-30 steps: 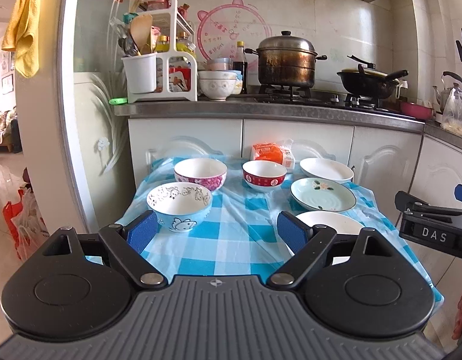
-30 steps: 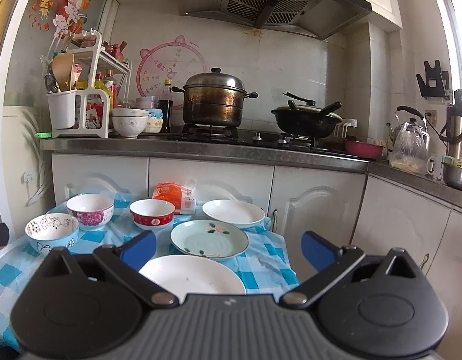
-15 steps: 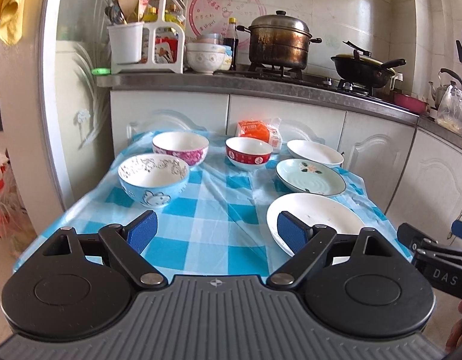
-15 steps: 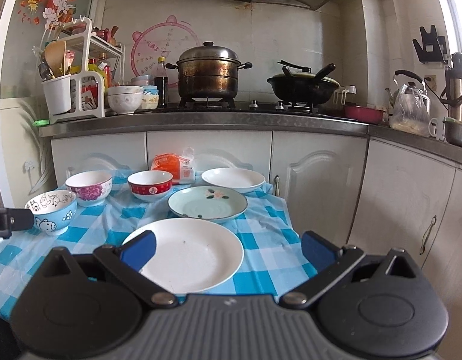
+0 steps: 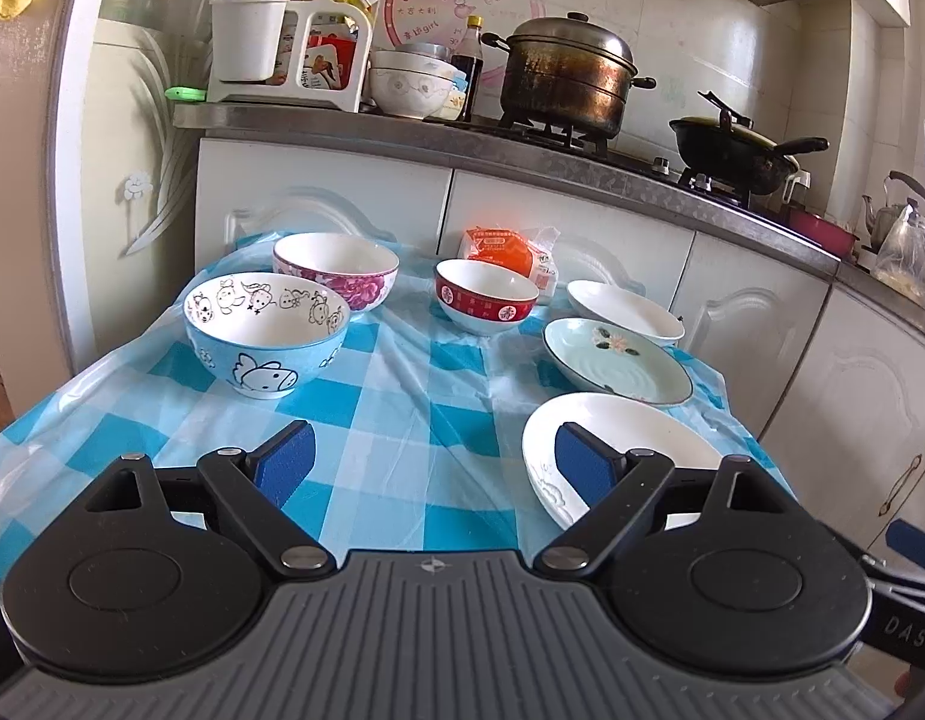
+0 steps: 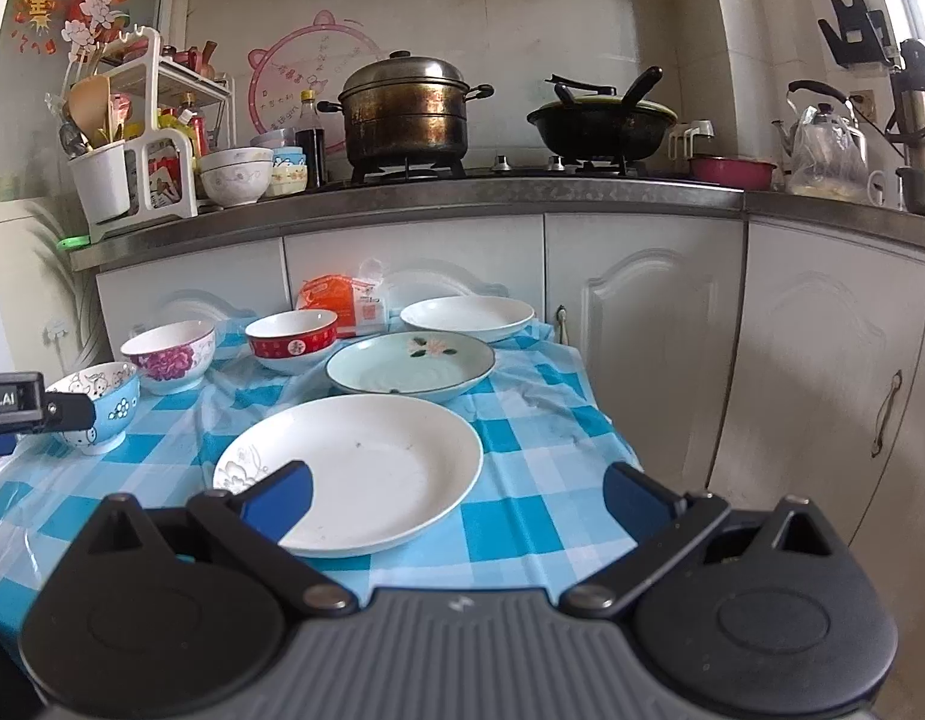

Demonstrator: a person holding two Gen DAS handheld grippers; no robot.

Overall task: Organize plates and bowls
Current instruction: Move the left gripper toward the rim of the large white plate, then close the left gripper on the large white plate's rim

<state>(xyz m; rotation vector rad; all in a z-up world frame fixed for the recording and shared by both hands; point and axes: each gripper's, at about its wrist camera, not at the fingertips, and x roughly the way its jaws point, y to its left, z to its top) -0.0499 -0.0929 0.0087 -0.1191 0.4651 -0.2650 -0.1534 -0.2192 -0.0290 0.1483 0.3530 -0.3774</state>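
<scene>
The left gripper [image 5: 429,459] hangs over the near edge of the table, jaws spread wide with nothing between them. From it, the blue cartoon bowl [image 5: 266,333] sits at about 11 o'clock, the floral pink bowl [image 5: 336,267] just behind that, and the red bowl [image 5: 485,295] at 12 o'clock, farther back.

The right gripper [image 6: 456,495] is likewise wide apart and empty. The large white plate [image 6: 366,468] lies directly ahead at 12 o'clock, its near rim partly behind the left blue pad [image 6: 279,498]. Beyond it, in line, come the pale green plate [image 6: 410,363] with a flower, then the small white plate [image 6: 467,317] at the far edge.

All 6 pieces rest apart on the blue checked cloth [image 6: 522,516]. An orange packet [image 6: 342,306] leans behind the red bowl.
</scene>
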